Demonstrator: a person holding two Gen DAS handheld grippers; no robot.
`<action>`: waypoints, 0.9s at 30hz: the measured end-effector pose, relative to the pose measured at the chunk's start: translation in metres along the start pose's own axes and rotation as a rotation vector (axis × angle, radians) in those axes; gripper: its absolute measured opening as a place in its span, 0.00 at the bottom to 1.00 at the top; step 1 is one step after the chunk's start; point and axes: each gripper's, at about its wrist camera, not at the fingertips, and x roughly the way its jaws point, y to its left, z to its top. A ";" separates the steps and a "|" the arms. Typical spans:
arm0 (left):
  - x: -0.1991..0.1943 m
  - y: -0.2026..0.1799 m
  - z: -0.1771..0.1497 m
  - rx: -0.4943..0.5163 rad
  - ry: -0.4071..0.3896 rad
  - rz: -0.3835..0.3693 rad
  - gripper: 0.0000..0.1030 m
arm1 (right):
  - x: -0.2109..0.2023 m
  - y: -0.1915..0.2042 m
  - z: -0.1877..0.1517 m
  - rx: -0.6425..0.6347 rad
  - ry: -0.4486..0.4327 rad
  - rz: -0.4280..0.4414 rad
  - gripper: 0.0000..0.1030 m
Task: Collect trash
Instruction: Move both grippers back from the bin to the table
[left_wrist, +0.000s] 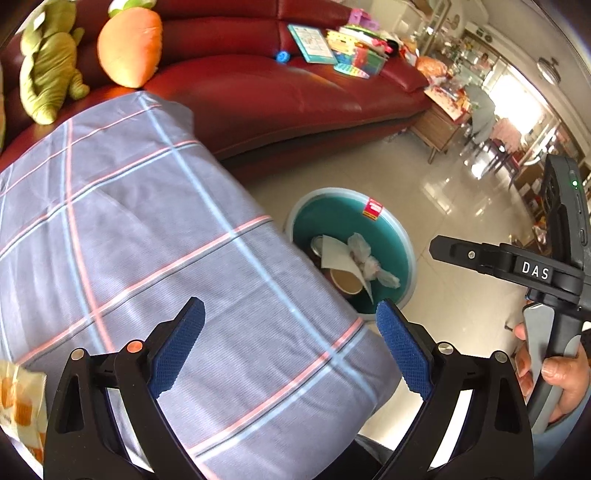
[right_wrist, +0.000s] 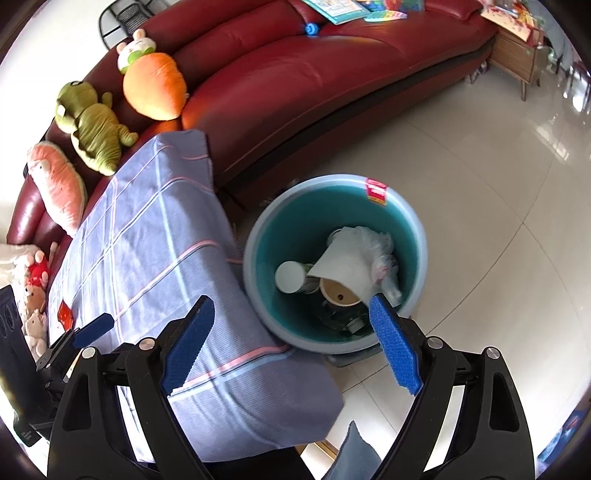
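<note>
A light blue trash bin (right_wrist: 413, 229) with a teal inside stands on the floor beside the cloth-covered table (right_wrist: 147, 236). It holds a white paper sheet (right_wrist: 343, 264), crumpled plastic (right_wrist: 384, 266), a paper cup (right_wrist: 338, 293) and a white can (right_wrist: 291, 277). The bin also shows in the left wrist view (left_wrist: 400, 229). My right gripper (right_wrist: 291, 332) is open and empty above the bin's near rim. My left gripper (left_wrist: 291, 332) is open and empty over the table's edge. The right gripper shows in the left wrist view (left_wrist: 480, 258) at the right. An orange-patterned wrapper (left_wrist: 18, 398) lies on the cloth at the lower left.
A red leather sofa (right_wrist: 314, 74) curves behind the table, with plush toys (right_wrist: 155, 88) and books (left_wrist: 314, 42) on it. A small red packet (right_wrist: 64, 314) lies on the cloth. Glossy floor tiles (right_wrist: 498, 184) spread to the right, with a wooden side table (right_wrist: 517, 51) beyond.
</note>
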 end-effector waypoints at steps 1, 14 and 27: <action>-0.004 0.004 -0.003 -0.007 -0.005 0.003 0.92 | -0.001 0.007 -0.003 -0.012 0.002 0.005 0.79; -0.075 0.088 -0.063 -0.149 -0.084 0.091 0.94 | -0.001 0.109 -0.045 -0.217 0.046 0.050 0.80; -0.138 0.169 -0.149 -0.221 -0.072 0.189 0.94 | 0.014 0.182 -0.112 -0.378 0.151 0.111 0.80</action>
